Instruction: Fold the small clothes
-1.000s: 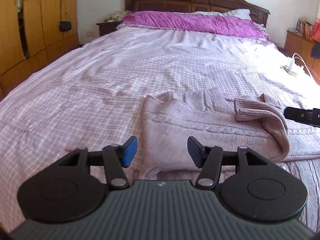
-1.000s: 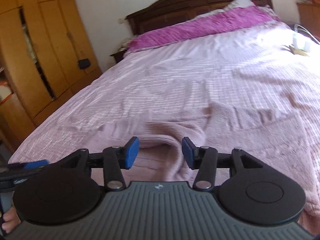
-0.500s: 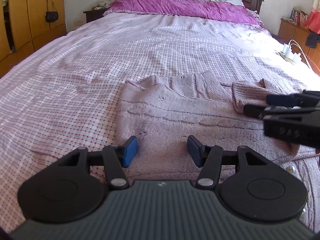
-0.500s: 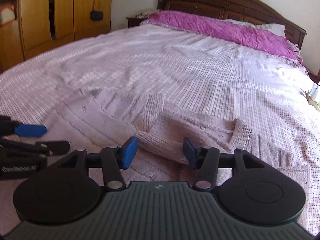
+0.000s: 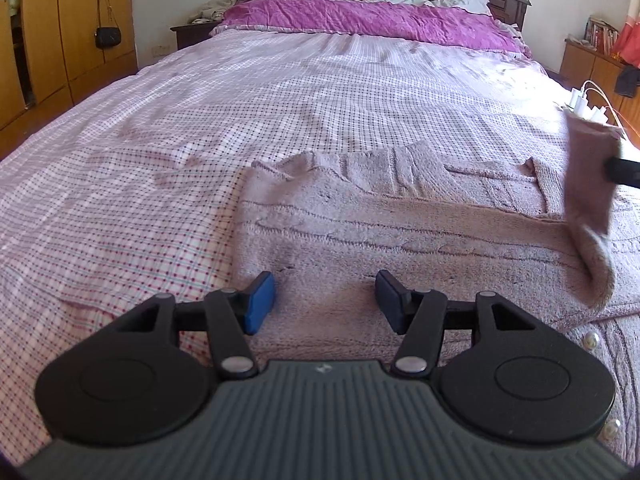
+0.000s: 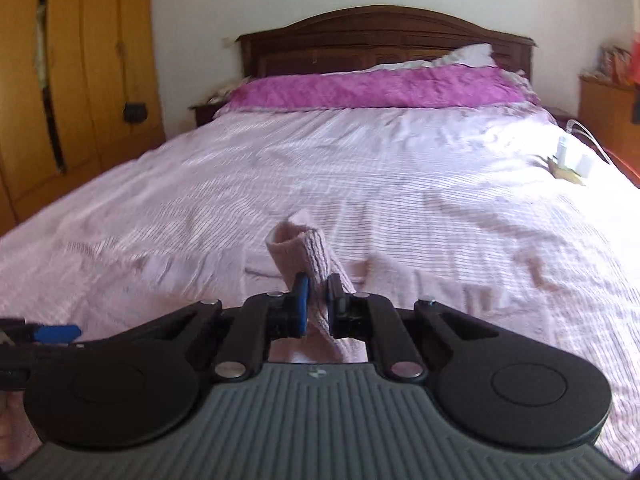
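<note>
On the checked bed cover (image 5: 160, 152) your pink knit sweater (image 5: 360, 232) lies flat; your right tool (image 6: 317, 300) pinches its sleeve cuff (image 6: 304, 252) (lifted clear), your left tool (image 5: 325, 300) hangs spread above the hem.

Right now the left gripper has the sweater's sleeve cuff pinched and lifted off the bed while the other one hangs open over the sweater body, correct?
Not quite: the sides are swapped. The right gripper is shut on the sleeve cuff and holds it up, as the right wrist view shows. The left gripper hangs open over the sweater body on the bed.
</note>
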{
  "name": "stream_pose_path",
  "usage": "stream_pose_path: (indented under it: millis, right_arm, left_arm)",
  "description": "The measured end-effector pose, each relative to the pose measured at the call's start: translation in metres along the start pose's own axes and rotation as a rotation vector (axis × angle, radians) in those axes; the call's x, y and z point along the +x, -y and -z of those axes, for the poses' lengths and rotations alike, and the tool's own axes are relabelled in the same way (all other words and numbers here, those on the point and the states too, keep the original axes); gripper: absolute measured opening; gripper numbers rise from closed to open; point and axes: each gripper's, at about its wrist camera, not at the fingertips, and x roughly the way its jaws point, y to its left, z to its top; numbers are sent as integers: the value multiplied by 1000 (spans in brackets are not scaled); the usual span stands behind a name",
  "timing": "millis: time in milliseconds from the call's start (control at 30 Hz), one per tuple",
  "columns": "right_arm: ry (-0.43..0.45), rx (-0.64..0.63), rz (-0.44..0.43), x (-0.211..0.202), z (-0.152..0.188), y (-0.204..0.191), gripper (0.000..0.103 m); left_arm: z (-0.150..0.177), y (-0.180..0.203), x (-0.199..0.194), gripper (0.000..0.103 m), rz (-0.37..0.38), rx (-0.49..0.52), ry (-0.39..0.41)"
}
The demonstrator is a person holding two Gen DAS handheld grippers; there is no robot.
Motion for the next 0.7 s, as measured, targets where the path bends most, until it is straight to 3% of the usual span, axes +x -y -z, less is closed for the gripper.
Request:
stream_pose_path:
  millis: [167, 267, 400, 567, 633, 700]
  right_arm:
    - [8, 115, 76, -23, 18, 48, 10]
    - [-37, 211, 123, -29, 37, 75, 12]
    - [-103, 326, 115, -34, 61, 99, 15]
    - [-72, 390, 129, -52, 71, 108, 39]
    - [-54, 407, 111, -57, 68, 111, 55]
    - [-51, 414, 95, -56, 65, 114, 63]
  left_arm:
    - [0, 0, 0, 58, -4, 1, -1]
    - [0, 0, 1, 58, -5, 3, -1]
    - [-1, 0, 2, 58, -7, 5, -4]
    - [-1, 0, 2, 58, -9, 5, -5]
    - [-1, 0, 2, 58, -10, 5, -5]
    - [-1, 0, 3, 58, -13, 8, -4]
